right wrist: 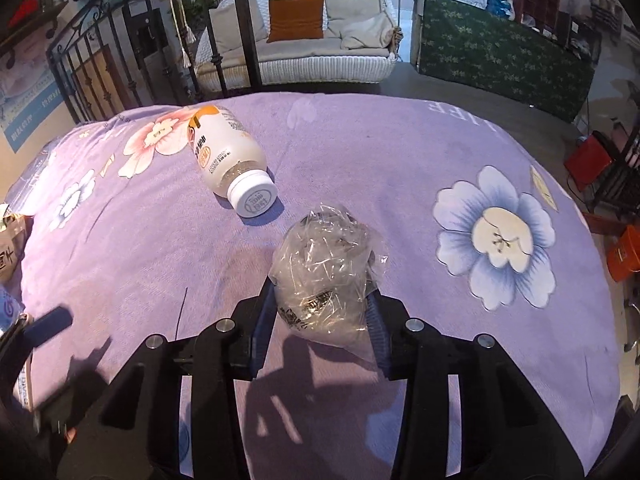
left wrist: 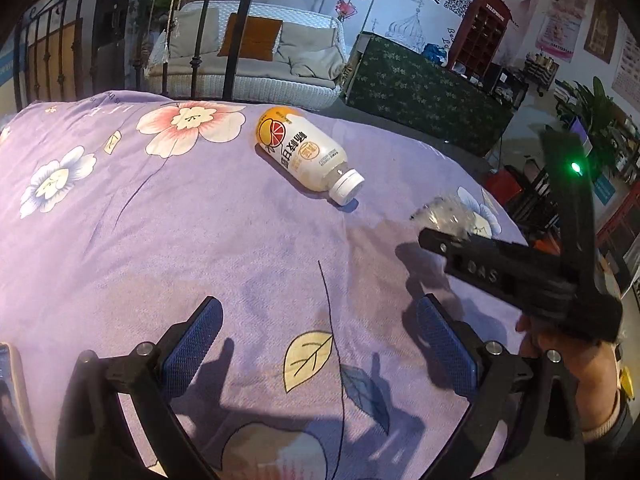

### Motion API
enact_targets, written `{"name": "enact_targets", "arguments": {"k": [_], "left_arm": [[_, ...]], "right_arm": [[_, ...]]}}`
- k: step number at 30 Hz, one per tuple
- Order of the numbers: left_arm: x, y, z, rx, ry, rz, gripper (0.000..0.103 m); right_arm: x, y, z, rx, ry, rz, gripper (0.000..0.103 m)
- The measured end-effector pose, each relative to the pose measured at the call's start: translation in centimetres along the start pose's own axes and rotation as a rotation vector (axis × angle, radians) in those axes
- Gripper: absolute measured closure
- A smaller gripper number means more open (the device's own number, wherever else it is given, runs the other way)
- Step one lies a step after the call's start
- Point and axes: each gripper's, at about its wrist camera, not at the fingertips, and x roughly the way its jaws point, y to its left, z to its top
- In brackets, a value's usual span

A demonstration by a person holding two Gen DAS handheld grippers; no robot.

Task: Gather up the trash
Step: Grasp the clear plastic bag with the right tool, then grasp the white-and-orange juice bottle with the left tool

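The right gripper [right wrist: 320, 304] clamps a crumpled plastic bag [right wrist: 324, 264] over the purple bedspread [right wrist: 380, 152]; a drink bottle [right wrist: 228, 160] lies just beyond. The left gripper [left wrist: 320, 344] hovers with its jaws apart and empty.

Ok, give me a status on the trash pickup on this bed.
Done: nothing visibly collected yet; no bin is in view.
In hand: the right gripper has its pads on the crumpled clear plastic wrapper.
Left: the capped drink bottle lies on its side on the purple floral bedspread; the left gripper is open and empty.
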Motion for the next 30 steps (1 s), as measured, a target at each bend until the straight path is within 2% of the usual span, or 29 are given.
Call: {"name": "enact_targets", "arguments": {"k": [9, 15, 20, 27, 30], "left_arm": [[3.8, -0.3, 5.1, -0.108, 0.015, 0.027, 0.007], [7.0, -0.6, 9.8, -0.173, 0.047, 0.088, 0.008], [10.6, -0.6, 13.4, -0.243, 0.110, 0.125, 0.008], [16.2, -0.2, 14.6, -0.234, 0.221, 0.266, 0.016], [17.9, 0.7, 14.1, -0.255, 0.258, 0.287, 0.019]], "right_arm": [[-6.0, -1.9, -2.9, 0.022, -0.083, -0.031, 0.061], [-7.8, -3.3, -5.2, 0.058, -0.092, -0.008, 0.061], [-8.3, -4.7, -6.9, 0.104, -0.078, 0.014, 0.061], [-9.1, -5.3, -8.3, 0.132, -0.075, 0.047, 0.061], [-9.4, -5.5, -8.8, 0.146, -0.072, 0.054, 0.061]]}}
